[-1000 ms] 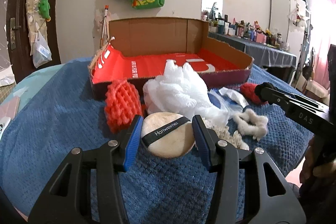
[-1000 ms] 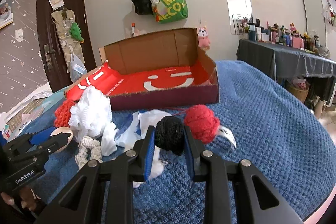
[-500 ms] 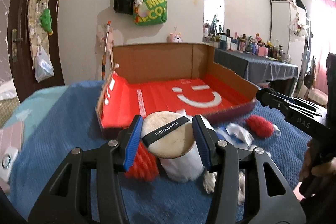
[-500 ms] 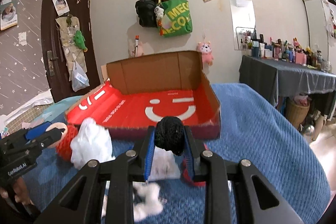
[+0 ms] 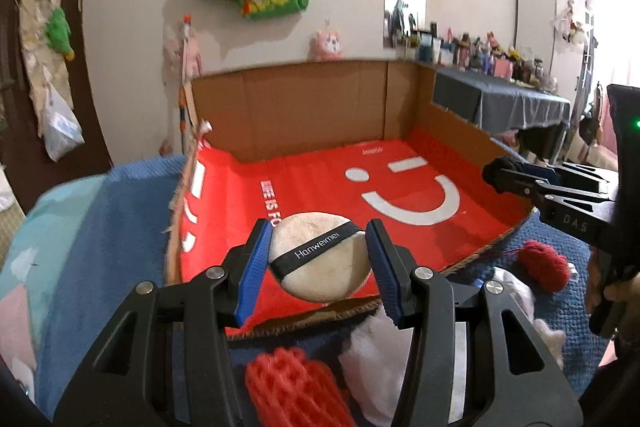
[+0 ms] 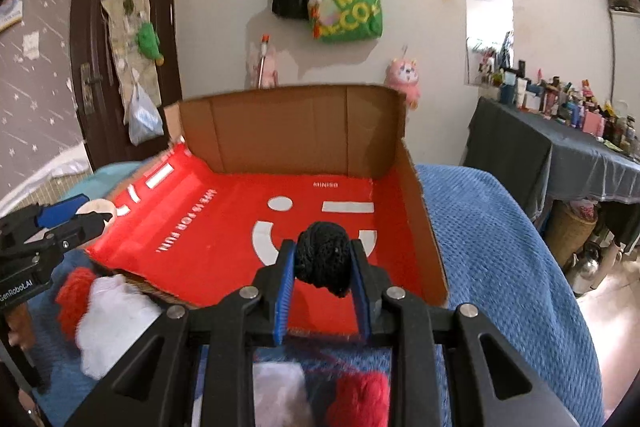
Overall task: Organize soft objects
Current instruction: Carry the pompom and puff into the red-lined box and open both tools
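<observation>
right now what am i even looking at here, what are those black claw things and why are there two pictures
No robot here: a person holds a two-finger claw in each hand, and each claw carries a fisheye camera looking forward along its fingers. So one picture is the left claw's view, the other the right's.

The left claw is shut on a round beige powder puff. The right claw is shut on a black yarn ball. Both hover over an open cardboard box with a red floor and a white smiley face.

The box sits on a blue blanket. In front of it lie a red yarn ball, a white fluffy pouf and a red foam net.
</observation>
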Available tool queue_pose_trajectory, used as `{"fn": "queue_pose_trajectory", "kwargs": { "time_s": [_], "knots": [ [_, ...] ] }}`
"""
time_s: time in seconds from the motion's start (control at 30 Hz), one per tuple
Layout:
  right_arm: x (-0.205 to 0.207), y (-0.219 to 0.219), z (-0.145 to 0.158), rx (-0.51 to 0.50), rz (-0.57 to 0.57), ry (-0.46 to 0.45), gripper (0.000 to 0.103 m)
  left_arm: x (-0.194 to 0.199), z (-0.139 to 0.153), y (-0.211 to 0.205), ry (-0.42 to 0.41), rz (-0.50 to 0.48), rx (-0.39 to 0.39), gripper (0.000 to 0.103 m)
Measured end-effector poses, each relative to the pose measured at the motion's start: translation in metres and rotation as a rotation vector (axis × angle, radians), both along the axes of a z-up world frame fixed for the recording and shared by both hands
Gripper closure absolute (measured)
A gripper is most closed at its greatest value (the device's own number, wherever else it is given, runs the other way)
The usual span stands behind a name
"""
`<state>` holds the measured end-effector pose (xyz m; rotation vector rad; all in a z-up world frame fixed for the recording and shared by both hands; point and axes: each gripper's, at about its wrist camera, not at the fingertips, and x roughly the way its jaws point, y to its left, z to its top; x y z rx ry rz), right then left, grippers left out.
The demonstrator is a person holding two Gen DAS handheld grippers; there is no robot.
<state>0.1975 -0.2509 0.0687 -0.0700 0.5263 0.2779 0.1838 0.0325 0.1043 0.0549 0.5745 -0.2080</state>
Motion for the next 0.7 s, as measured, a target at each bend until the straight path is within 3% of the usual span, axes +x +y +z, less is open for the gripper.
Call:
{"fn": "queue_pose_trajectory", "kwargs": {
  "time_s": [0.27, 0.57, 0.7],
  "knots": [
    [0.036, 0.016, -0.013, -0.170, 0.028, 0.099, 0.075, 0.039, -0.018, 0.006, 0.128, -0.024, 0.006, 0.056],
    [0.064, 0.015, -0.029, -0.181, 0.061, 0.263, 0.075, 0.062, -0.033, 0.006, 0.236, -0.056, 0.036, 0.056],
    [0.069, 0.017, -0.034, -0.203, 0.067, 0.295, 0.075, 0.067, -0.038, 0.002, 0.270, -0.076, 0.057, 0.056]
  ]
}}
